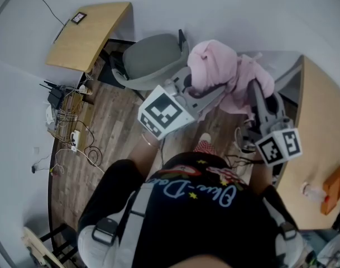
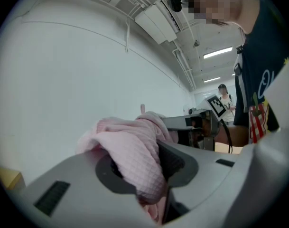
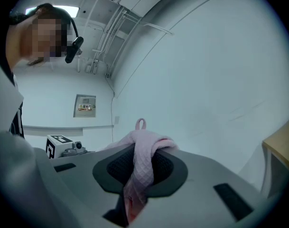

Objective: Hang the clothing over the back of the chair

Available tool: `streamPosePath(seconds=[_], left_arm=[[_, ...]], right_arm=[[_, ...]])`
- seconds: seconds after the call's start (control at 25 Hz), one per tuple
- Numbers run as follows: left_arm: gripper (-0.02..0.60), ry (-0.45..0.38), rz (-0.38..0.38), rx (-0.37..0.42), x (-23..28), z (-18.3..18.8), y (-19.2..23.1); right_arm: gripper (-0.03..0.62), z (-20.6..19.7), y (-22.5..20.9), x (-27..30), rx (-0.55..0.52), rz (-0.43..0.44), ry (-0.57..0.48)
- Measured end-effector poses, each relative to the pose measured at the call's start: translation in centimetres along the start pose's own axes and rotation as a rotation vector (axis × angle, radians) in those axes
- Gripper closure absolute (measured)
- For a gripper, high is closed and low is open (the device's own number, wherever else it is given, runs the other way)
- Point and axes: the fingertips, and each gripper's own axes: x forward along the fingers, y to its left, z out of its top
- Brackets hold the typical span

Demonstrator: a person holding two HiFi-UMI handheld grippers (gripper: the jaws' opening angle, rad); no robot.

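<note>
The pink quilted garment [image 1: 217, 66] hangs bunched in the air between the left gripper [image 1: 205, 92] and the right gripper [image 1: 253, 91], each pinching a fold of it. Nothing hangs on the grey chair [image 1: 150, 60] just beside it, so carrying over and draping are still left.

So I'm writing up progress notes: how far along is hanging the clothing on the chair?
Done: the pink clothing is lifted, clamped in the left tool and the right tool. In hand: it hangs bunched between them near the grey chair. Left: drape it over the chair's back, then release.
</note>
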Motion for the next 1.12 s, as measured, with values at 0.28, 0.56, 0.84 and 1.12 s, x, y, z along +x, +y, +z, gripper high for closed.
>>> streamPosePath(seconds=[0.28,0.56,0.84,1.12], left_arm=[[0.466,0.012,0.03,0.017,2.0,0.0,1.6],[0.466,0.034,0.089,0.022,5.8,0.5,5.8],[0.466,0.041,0.137,0.04,6.1,1.2,7.6],[0.466,0.041,0.173,0.068,5.6,2.2,10.2]], right_arm=[[0.54,0.6,-1.9,1.7,-0.021,0.027,-0.004],[0.54,2.1,-5.8,6.0,-0.015,0.081,0.014],[0.54,2.7,-6.3,8.0,-0.013,0.129,0.006],[0.54,4.3,-5.5,10.9,-0.05,0.174,0.0]])
